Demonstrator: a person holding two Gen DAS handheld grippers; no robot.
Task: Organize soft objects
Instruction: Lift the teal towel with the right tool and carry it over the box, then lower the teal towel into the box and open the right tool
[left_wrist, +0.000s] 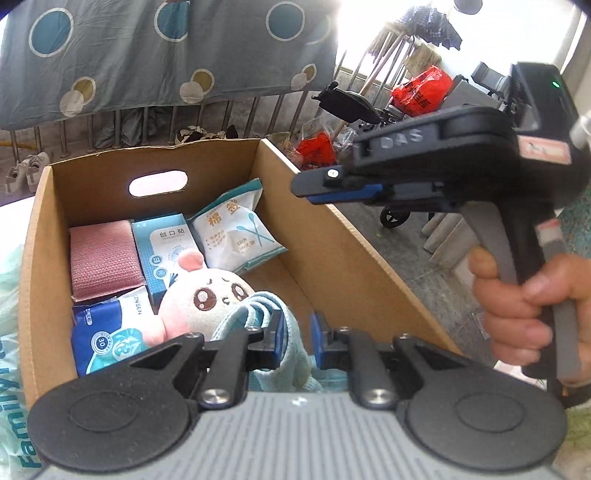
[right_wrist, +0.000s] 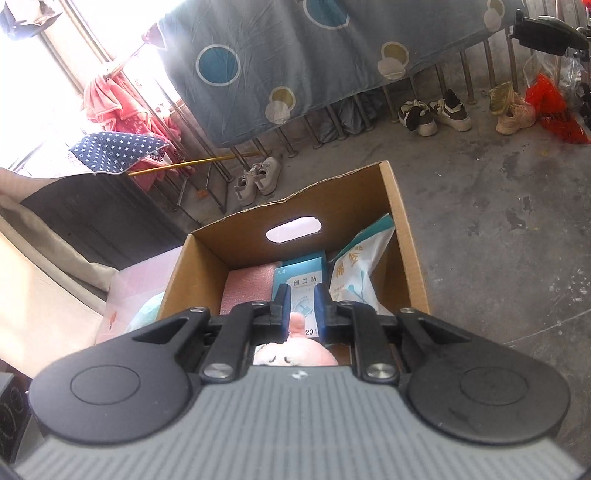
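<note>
Left hand-held gripper (left_wrist: 297, 341) hangs over the near end of the cardboard box (left_wrist: 332, 236), jaws slightly spread with the light-blue towel (left_wrist: 295, 354) between them, pads not clearly pressing, so the towel may slump out unfolded onto the plush toy (left_wrist: 199, 295). Right hand-held gripper (right_wrist: 301, 310) is nearly pressed together, holding nothing, just above the plush; beyond both, the swab pouch (left_wrist: 236, 232) could get knocked.

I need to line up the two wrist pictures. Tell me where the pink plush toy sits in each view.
Left wrist: the pink plush toy lies low in the cardboard box, left of centre, beside a light blue cloth.
Right wrist: only its top shows, bottom centre, just above the gripper body.
Shared landmark: the oval handle hole in the box's far wall.
</note>
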